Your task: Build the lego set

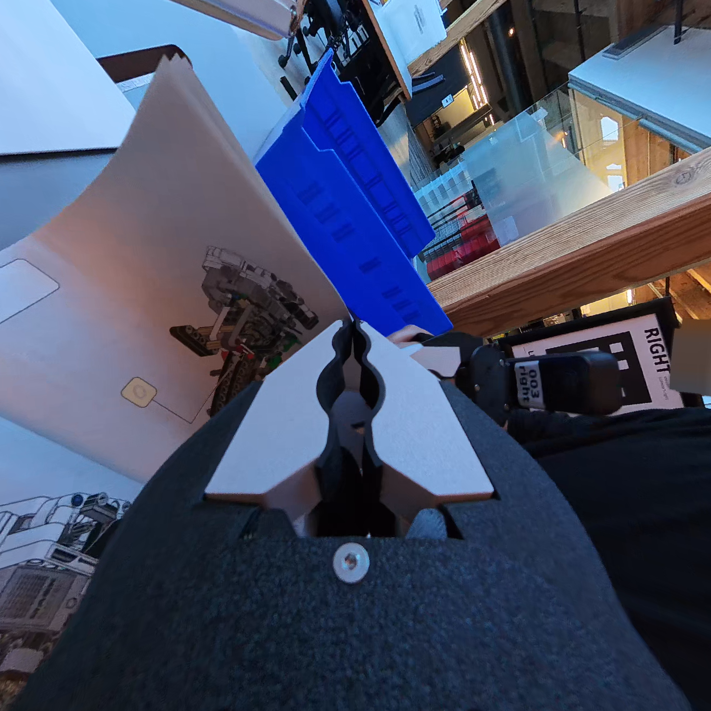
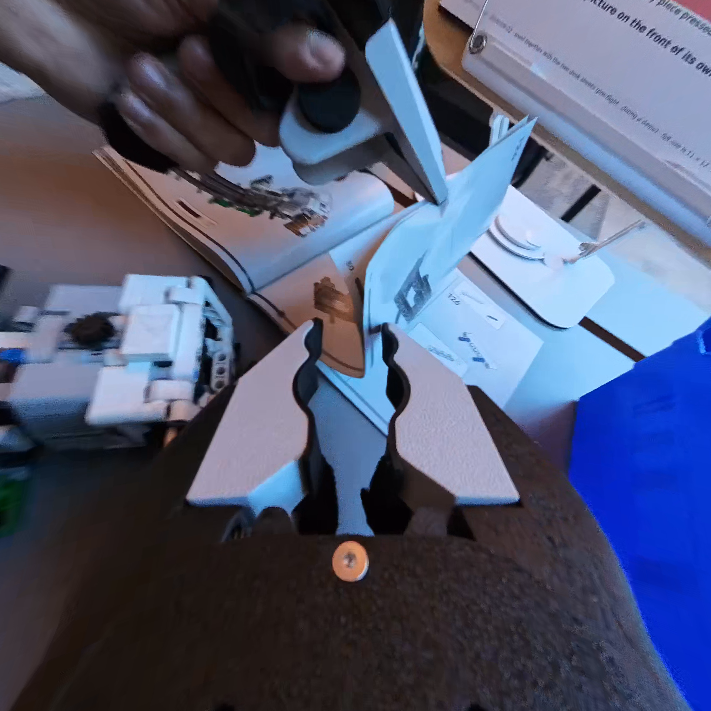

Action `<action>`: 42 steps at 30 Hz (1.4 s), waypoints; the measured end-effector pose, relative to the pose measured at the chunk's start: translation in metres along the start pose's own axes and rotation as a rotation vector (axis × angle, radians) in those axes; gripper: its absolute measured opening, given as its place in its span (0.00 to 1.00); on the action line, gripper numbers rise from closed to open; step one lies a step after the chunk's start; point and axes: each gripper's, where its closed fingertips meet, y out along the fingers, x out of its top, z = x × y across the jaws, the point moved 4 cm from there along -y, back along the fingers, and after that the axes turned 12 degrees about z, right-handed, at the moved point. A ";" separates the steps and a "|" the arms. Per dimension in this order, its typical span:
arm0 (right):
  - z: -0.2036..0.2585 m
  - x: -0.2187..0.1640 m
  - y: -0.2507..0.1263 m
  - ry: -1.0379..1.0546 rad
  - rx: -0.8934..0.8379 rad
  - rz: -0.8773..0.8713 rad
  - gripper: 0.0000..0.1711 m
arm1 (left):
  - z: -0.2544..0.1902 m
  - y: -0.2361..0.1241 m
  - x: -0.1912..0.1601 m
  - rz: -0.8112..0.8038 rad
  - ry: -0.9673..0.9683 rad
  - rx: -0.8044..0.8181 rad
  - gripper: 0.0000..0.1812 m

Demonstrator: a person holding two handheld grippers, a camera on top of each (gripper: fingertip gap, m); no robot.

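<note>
The instruction booklet (image 2: 269,215) lies open on the table. One of its pages (image 2: 473,215) is lifted and curled upward. My left gripper (image 1: 352,323) is shut on the edge of that page (image 1: 192,215). The right wrist view confirms this: the left gripper (image 2: 438,198), held by a hand, pinches the raised page. My right gripper (image 2: 348,331) is open just above the booklet. The lower edge of the lifted page stands between its fingers, close to the right pad (image 2: 386,338), and is not pressed. The partly built white lego model (image 2: 146,346) sits to the left, blurred.
A blue bin (image 1: 346,192) stands just behind the booklet, and it shows at the right edge of the right wrist view (image 2: 646,481). A white rounded tray (image 2: 554,269) with small parts lies beyond the booklet. A wooden beam (image 1: 577,246) and a railing lie past the table. About 7 cm separates my left fingertips from my right.
</note>
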 end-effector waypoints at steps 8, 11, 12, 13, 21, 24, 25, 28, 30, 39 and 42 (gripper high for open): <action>-0.012 0.025 -0.031 0.152 0.138 -0.161 0.19 | -0.003 0.005 -0.001 0.026 0.026 0.003 0.00; -0.015 0.022 -0.016 0.129 0.130 -0.093 0.14 | -0.006 0.007 0.000 0.029 0.030 0.000 0.00; -0.017 0.021 -0.012 0.118 0.108 -0.075 0.05 | -0.006 0.008 0.001 0.027 0.030 -0.001 0.00; -0.020 0.020 -0.012 0.119 0.079 -0.083 0.00 | -0.006 0.008 0.002 0.022 0.035 0.010 0.00; -0.020 0.018 -0.011 0.237 0.144 -0.137 0.00 | -0.016 0.015 -0.014 0.102 0.193 0.136 0.13; -0.020 0.018 -0.012 0.260 0.163 -0.149 0.00 | -0.021 0.018 -0.020 0.127 0.209 0.083 0.11; -0.020 0.018 -0.013 0.266 0.169 -0.151 0.00 | -0.022 0.018 -0.020 0.127 0.209 0.067 0.09; -0.021 0.018 -0.014 0.299 0.192 -0.165 0.00 | -0.024 0.019 -0.020 0.118 0.201 0.020 0.06; -0.023 0.016 -0.014 0.311 0.192 -0.168 0.01 | -0.024 0.019 -0.020 0.113 0.186 -0.001 0.02; -0.027 0.014 -0.020 0.322 0.169 -0.185 0.00 | -0.019 0.013 -0.021 0.135 0.168 0.019 0.00; -0.024 0.014 -0.018 0.283 0.118 -0.152 0.00 | -0.020 0.012 -0.029 0.169 0.172 0.019 0.00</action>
